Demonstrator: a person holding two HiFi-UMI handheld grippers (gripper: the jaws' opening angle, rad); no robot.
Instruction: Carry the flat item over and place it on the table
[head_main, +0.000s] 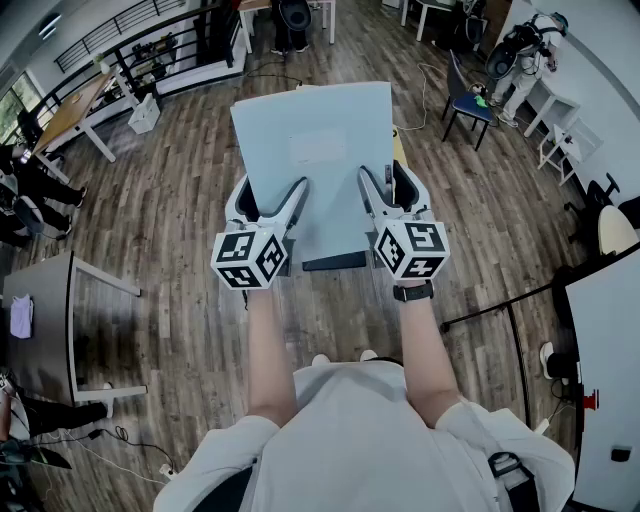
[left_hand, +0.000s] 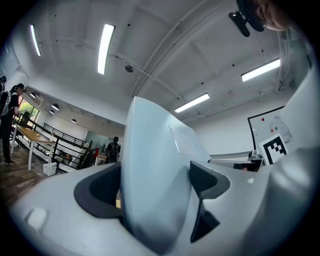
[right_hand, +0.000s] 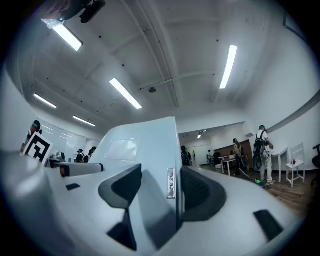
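One panel, tag in right gripper view

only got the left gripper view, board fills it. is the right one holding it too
Observer: Yes. The right tongs are clamped on the board too, on its right side at the end nearest the person.
Operator: am i over the table yet
Observer: No. The head view shows only wood floor around and beneath the board.
Operator: where's a table then
Observer: A grey table stands beside the person on their left, not ahead of the board.
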